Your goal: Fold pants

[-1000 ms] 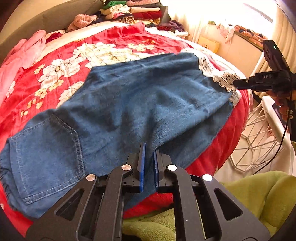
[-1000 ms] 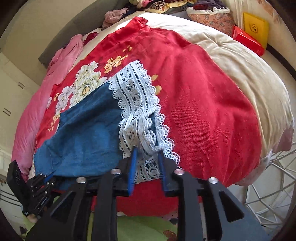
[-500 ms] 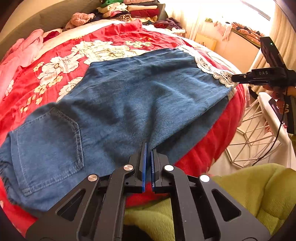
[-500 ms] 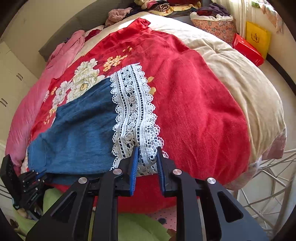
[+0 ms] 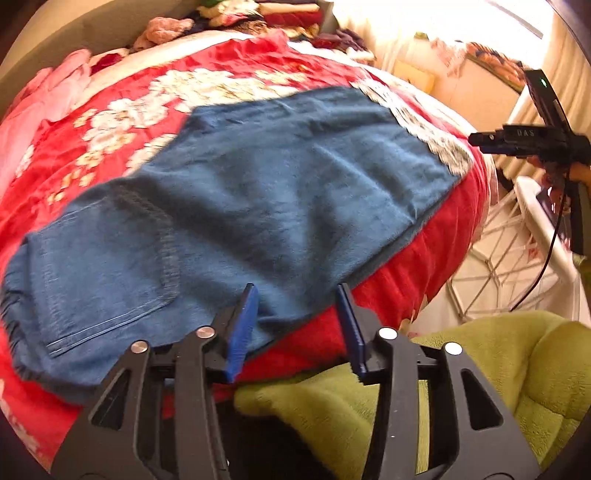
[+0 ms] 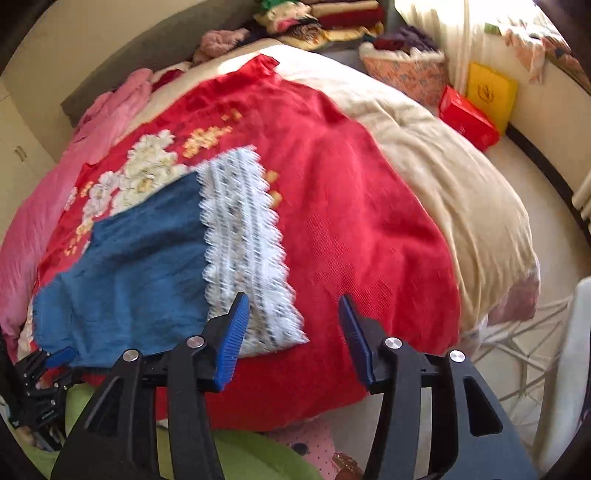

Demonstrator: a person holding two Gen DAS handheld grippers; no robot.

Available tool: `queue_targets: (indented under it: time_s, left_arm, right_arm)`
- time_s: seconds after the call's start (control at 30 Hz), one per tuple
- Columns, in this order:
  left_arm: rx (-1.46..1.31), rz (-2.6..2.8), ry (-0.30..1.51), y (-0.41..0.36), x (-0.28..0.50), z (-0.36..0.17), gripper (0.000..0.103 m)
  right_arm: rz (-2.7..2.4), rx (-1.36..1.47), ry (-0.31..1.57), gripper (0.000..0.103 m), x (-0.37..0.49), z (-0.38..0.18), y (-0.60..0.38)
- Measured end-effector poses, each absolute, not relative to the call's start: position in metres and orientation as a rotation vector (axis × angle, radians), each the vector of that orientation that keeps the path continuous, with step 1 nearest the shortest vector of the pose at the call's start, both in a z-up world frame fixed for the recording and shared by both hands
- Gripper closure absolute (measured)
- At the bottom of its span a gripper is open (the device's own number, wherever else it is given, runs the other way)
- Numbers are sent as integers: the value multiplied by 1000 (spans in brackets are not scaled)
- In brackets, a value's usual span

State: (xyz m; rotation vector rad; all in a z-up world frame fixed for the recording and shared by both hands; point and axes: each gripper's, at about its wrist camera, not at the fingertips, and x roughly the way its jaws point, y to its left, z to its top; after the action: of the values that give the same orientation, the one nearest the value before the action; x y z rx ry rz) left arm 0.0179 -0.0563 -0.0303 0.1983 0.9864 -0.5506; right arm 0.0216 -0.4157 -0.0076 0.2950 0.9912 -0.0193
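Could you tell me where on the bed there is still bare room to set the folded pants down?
Bare patches: the red bedspread between the pants' lace cuff and the beige quilt, and the quilt itself. Crowded: the head end, with stacked clothes, and the pink garment along the far side of the pants.

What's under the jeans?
The jeans lie flat on a red floral blanket, which shows all round them. A cream quilt lies beneath the blanket. Anything directly below the denim is covered.
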Motion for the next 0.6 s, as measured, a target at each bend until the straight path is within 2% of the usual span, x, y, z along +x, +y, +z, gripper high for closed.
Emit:
queue_targets:
  time_s: [0.07,0.1,0.13,0.3,0.37,0.5,0.6]
  left_arm:
    - [162,-506,964,-41,19,-21,50]
    - [141,-463,946,-28,20,-15,37]
    - [127,-426,935,-18,22,-11,29]
    - [231,-96,923,25,37,-7,19]
    - [251,-45,979,35,48,-19,19]
    - [220,13,1030,57,59,-37,14]
    - [158,9,1018,71,56,-33,14]
  right_arm:
    - [45,272,969,42,25,-1,-402]
    - [74,255,965,40,26,0,-394]
    - [104,228,963,38,28,1,-384]
    - [201,120,1001,35,37,-12,-348]
    - [221,102,1044,27,41,-21,-341]
    - [174,62,1146,27,42,-44,-346]
    - [181,119,1146,27,42,-48,-357]
